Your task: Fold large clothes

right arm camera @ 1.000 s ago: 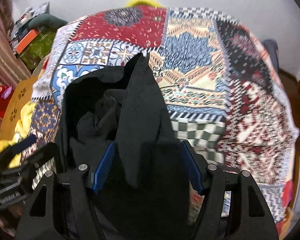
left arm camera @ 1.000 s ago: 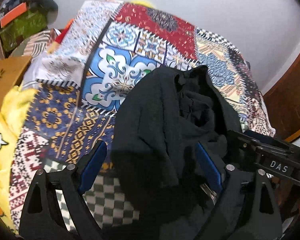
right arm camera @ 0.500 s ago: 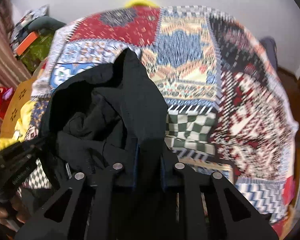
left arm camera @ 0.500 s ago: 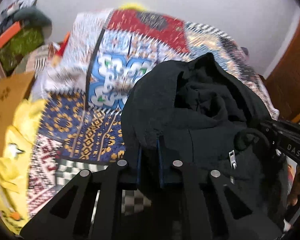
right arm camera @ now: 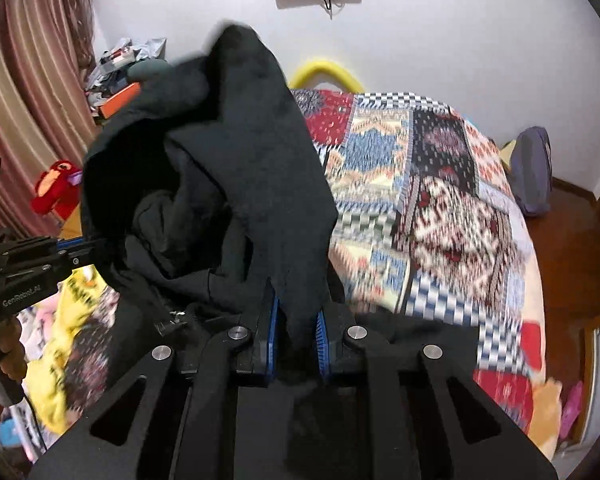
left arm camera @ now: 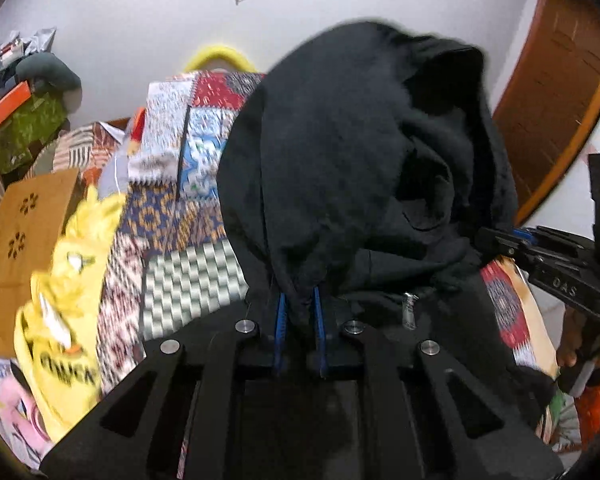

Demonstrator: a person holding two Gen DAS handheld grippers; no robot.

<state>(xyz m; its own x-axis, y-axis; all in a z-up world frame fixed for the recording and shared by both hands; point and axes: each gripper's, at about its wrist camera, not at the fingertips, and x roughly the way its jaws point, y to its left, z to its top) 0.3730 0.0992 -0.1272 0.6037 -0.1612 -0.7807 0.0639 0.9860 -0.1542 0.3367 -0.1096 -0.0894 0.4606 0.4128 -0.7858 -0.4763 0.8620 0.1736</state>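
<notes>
A black zip hoodie [left arm camera: 340, 168] hangs bunched between both grippers, lifted above the bed. My left gripper [left arm camera: 299, 312] is shut on a fold of the black hoodie, which fills the middle of the left wrist view. My right gripper [right arm camera: 294, 320] is shut on another fold of the hoodie [right arm camera: 236, 184]. The right gripper also shows at the right edge of the left wrist view [left arm camera: 540, 252], and the left gripper at the left edge of the right wrist view [right arm camera: 40, 264]. The hood stands up in front of both cameras and hides much of the bed.
A patchwork quilt [right arm camera: 432, 208] covers the bed [left arm camera: 188, 264]. Yellow clothing [left arm camera: 68, 280] lies at the bed's left side by a cardboard box [left arm camera: 24, 232]. Clutter and a red plush toy [right arm camera: 54, 192] sit by the curtain. A wooden door [left arm camera: 552, 92] is at the right.
Both grippers went from open around the hoodie to shut on its fabric. They have since lifted it up off the quilt, so the wall and screen now show behind it.
</notes>
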